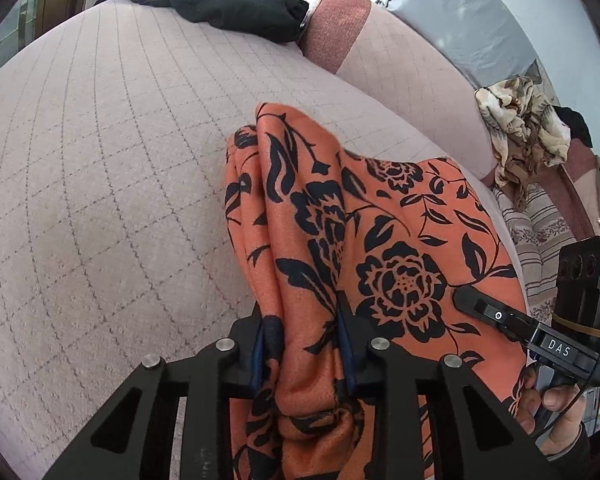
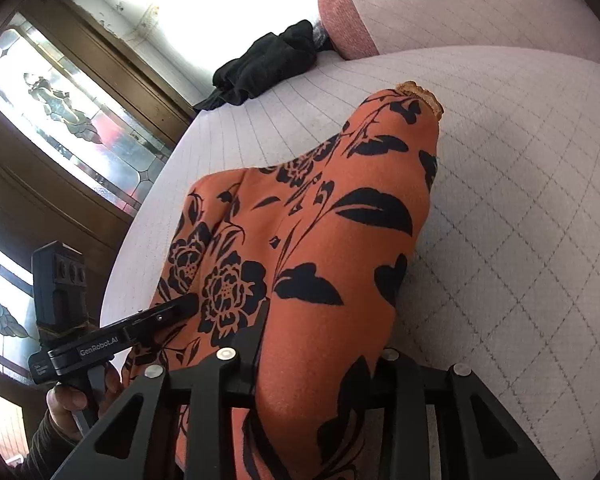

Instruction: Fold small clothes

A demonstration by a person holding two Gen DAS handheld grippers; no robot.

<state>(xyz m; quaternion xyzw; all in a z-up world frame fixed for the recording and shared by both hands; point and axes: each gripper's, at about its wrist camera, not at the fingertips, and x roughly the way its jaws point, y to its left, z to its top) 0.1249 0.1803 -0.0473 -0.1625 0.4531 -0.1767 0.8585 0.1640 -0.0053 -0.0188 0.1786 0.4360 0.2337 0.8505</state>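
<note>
An orange garment with a black flower print (image 1: pixel 380 248) hangs in folds above a pale quilted bed (image 1: pixel 100 200). My left gripper (image 1: pixel 306 344) is shut on a bunched fold of it. My right gripper (image 2: pixel 324 356) is shut on another part of the same garment (image 2: pixel 320 240), which drapes forward over the bed (image 2: pixel 520 200); its fingertips are hidden by the cloth. Each gripper shows in the other's view: the right one at the right edge (image 1: pixel 540 336), the left one at the lower left (image 2: pixel 100 340), both touching the cloth.
A black garment (image 1: pixel 228 4) lies at the far end of the bed, next to a pink-edged pillow (image 1: pixel 332 28). A crumpled beige cloth (image 1: pixel 524 128) lies to the right beside striped fabric. A wooden cabinet with glass panes (image 2: pixel 60 120) stands left of the bed.
</note>
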